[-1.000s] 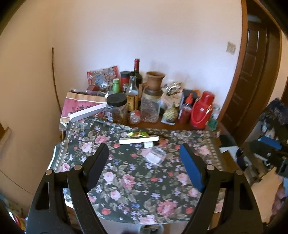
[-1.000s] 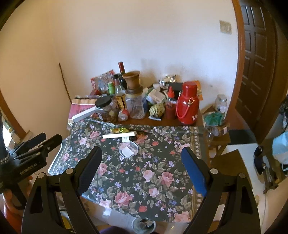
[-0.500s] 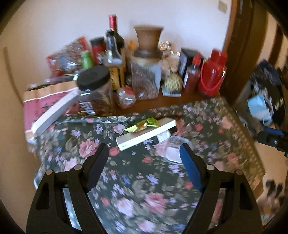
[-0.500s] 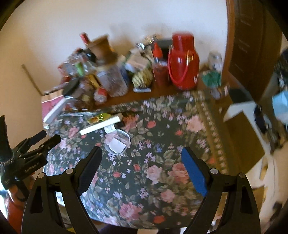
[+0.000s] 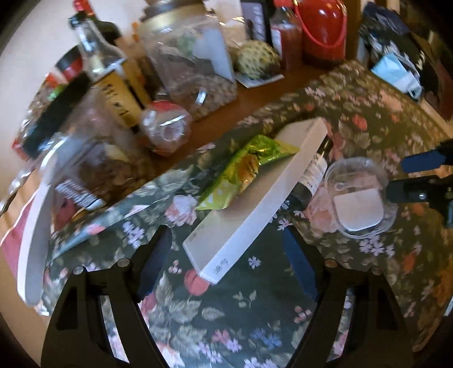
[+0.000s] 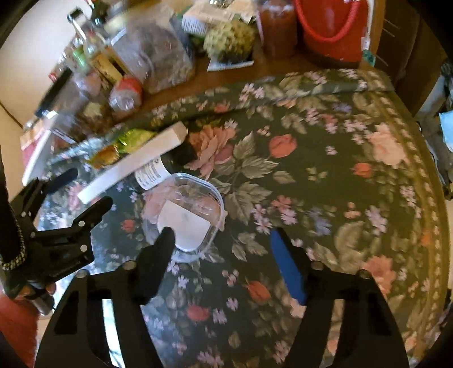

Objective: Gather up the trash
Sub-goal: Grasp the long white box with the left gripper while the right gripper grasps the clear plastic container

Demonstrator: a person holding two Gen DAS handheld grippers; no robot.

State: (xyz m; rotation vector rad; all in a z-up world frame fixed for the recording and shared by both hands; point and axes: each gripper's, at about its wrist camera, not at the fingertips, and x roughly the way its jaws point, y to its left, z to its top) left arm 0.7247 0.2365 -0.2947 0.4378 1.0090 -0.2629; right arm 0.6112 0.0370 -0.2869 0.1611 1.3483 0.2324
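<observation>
both released, left gripper (image 5: 226, 254) and right gripper (image 6: 223, 252) flank clear, white-labelled plastic cup (image 6: 187, 218).

You face a matt floral tablecloth (image 5: 254, 317) over bare brown wood at the table's far edge (image 5: 215, 124). A crinkled, glossy green foil wrapper (image 5: 243, 169) lies against a smooth white cardboard box (image 5: 254, 203). Beside it sits a clear, shiny plastic tub (image 6: 184, 218); a glossy red plastic flask (image 6: 331, 25) stands at the far edge.
</observation>
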